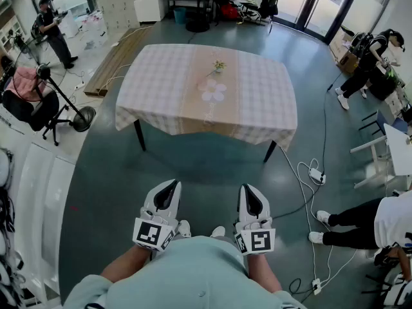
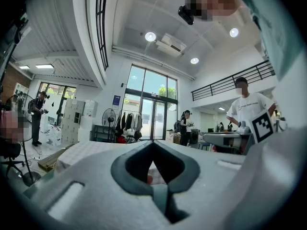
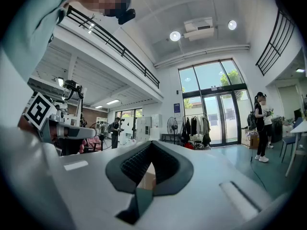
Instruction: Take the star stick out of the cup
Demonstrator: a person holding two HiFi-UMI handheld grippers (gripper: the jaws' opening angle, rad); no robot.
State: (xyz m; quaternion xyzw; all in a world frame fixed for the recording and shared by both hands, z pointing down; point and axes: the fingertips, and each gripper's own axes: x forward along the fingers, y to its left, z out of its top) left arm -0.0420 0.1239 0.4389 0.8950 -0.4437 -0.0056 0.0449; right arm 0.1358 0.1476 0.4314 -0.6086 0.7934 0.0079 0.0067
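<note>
Though it's distant, the star stick (image 1: 220,63) looks yellowish.

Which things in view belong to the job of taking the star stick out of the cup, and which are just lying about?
For the job: small cup holding the yellowish star stick; table with checked cloth; left gripper and right gripper, both shut, empty.
Lying about: black floor fan; white power strip on the floor; pink-white flower shape on the cloth.

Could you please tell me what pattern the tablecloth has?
The tablecloth has pale checks, with a plain tan band down its middle. It shows best in the head view.
</note>
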